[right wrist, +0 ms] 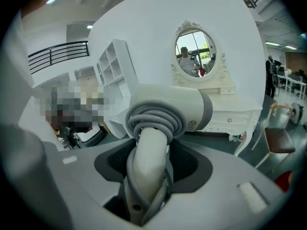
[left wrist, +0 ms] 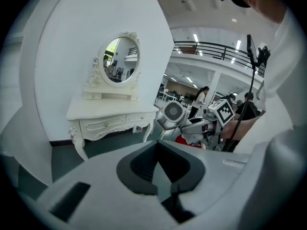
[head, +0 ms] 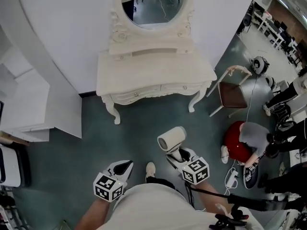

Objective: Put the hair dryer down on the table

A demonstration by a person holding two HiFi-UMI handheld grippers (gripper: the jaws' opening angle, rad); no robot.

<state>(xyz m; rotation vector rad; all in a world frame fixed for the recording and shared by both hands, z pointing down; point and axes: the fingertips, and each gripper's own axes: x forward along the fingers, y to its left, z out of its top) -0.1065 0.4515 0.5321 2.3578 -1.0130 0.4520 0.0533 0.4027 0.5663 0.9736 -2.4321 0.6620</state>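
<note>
Right tool [right wrist: 147, 176] grips the hair dryer [head: 171, 139] handle, well apart from the table [head: 153, 75].

White dressing table [head: 153, 73] on green floor [head: 62, 162], carrying oval mirror [head: 153, 4].

One hair dryer [head: 171, 139], one dressing table [head: 153, 73], one oval mirror [head: 154, 4], one chair [head: 232, 94], two claws: left claw [head: 125, 166], right claw [head: 176, 156].

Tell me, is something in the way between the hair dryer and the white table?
Nothing visible does. The right gripper holds the hair dryer, and only bare floor lies between it and the white table.
</note>
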